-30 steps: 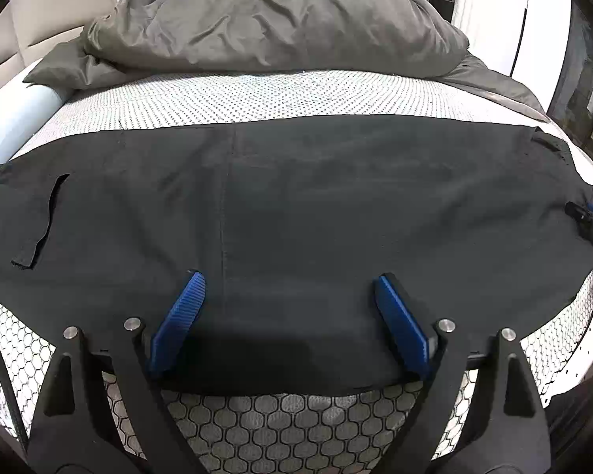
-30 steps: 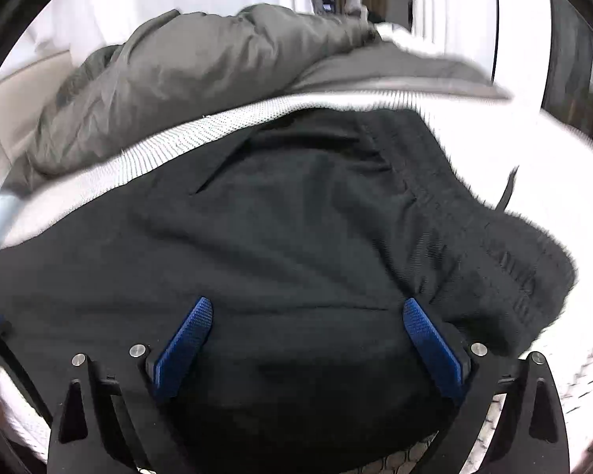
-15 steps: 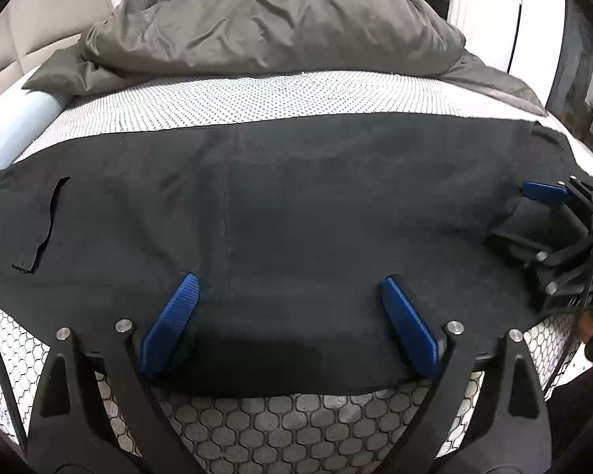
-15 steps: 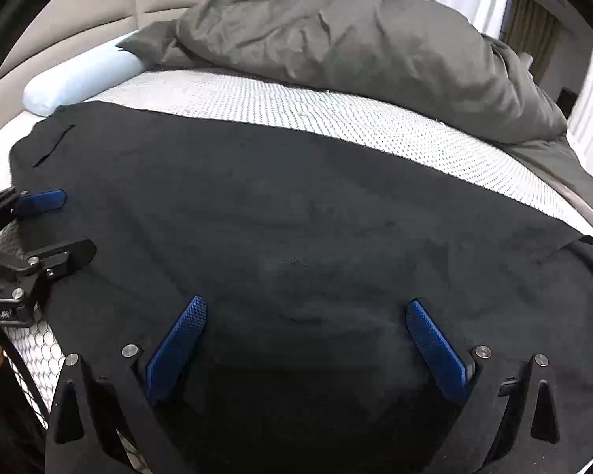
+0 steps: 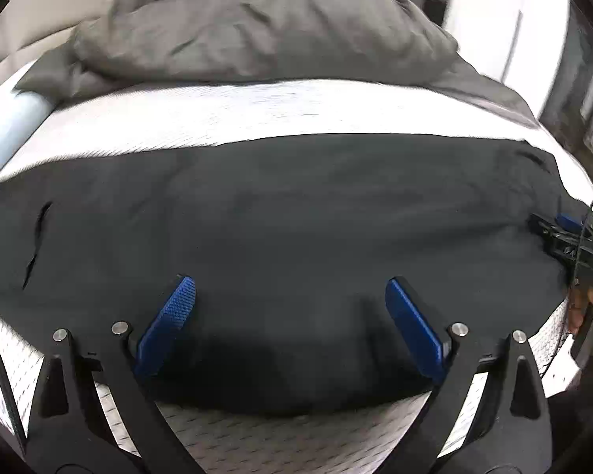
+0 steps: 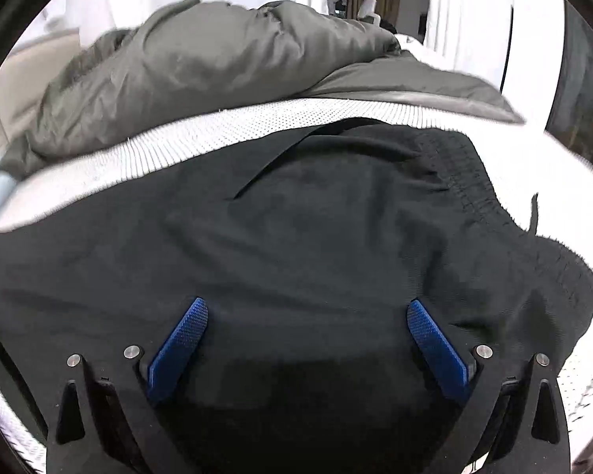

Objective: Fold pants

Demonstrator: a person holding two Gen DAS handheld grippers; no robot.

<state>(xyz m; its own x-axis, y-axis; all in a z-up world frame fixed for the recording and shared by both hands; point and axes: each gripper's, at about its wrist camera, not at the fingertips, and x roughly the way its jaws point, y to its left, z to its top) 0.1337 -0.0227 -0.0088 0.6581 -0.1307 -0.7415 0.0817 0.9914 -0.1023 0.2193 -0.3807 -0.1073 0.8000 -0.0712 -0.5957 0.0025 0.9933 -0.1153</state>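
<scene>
Black pants (image 5: 296, 213) lie spread flat across the bed, legs to the left, waist to the right. My left gripper (image 5: 290, 288) is open over the pants' near edge, fingers apart, holding nothing. My right gripper (image 6: 308, 308) is open over the waist end, where the elastic waistband (image 6: 474, 189) and a drawstring (image 6: 533, 209) show. The right gripper also shows at the far right of the left wrist view (image 5: 565, 233), over the pants' right end.
A crumpled grey duvet (image 5: 265, 27) is piled at the back of the bed. The white mesh mattress cover (image 5: 257, 102) shows behind and in front of the pants. A pale blue bolster (image 5: 8, 126) lies at the left. A dark cabinet (image 5: 589, 79) stands right.
The right gripper has swung back rightward to face the waistband end and sits farther right in the left wrist view. The left gripper has shifted slightly; both stay open.
</scene>
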